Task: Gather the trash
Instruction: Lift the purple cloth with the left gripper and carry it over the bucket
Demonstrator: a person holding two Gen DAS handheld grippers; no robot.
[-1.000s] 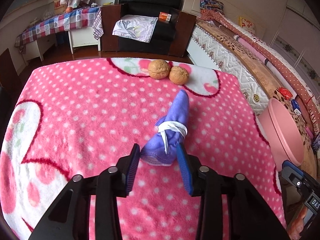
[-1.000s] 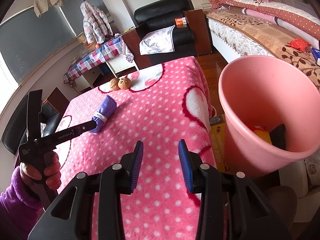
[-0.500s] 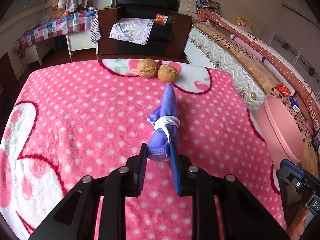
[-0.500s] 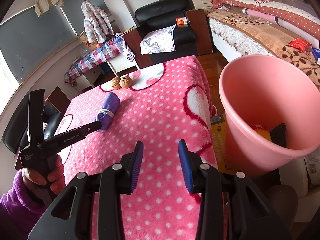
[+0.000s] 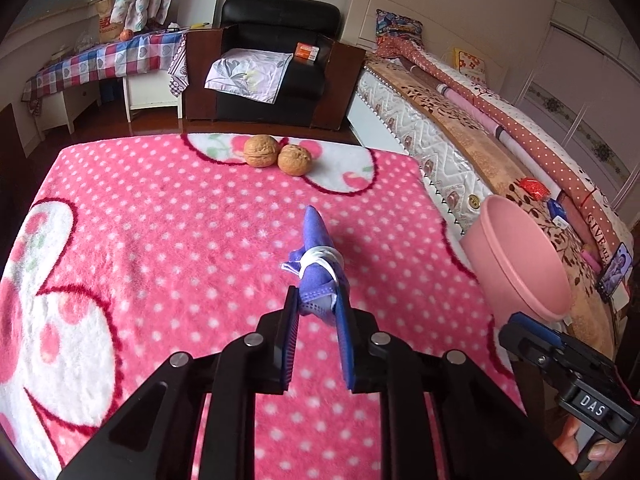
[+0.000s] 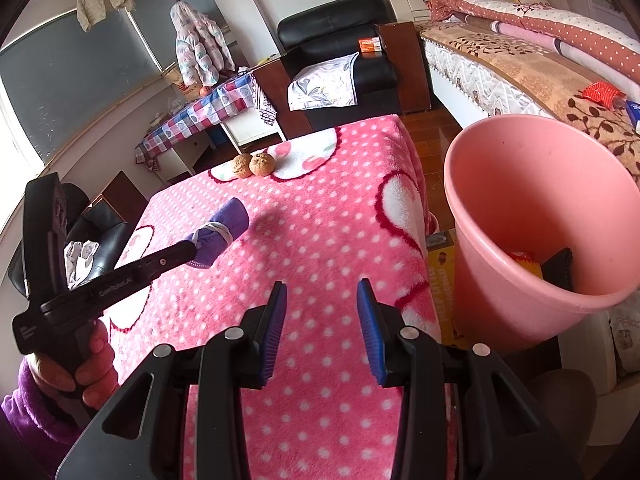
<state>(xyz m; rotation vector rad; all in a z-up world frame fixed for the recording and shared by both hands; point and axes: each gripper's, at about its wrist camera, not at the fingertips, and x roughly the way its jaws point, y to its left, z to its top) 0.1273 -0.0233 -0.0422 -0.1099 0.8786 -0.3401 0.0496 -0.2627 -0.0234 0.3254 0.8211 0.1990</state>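
While our right tool (image 6: 322, 332) stands apart, empty, our left tool (image 5: 318, 312), just closing, clamps the purple cloth bundle tied with white band (image 5: 318, 264).

A fluffy pink blanket with white dots and cherry patches (image 5: 168, 240) covers the table. Two brown walnuts (image 5: 261, 151) lie touching each other on a white patch near its far edge. Beyond stands a black leather armchair with wooden sides (image 5: 276, 20), a white floral cloth (image 5: 248, 74) draped over its seat and a small orange box (image 5: 306, 50) on its arm. To its left is a side table under a checked cloth (image 5: 104, 60); to the right a bed with patterned covers (image 5: 480, 128), a red packet (image 5: 534, 187) on it
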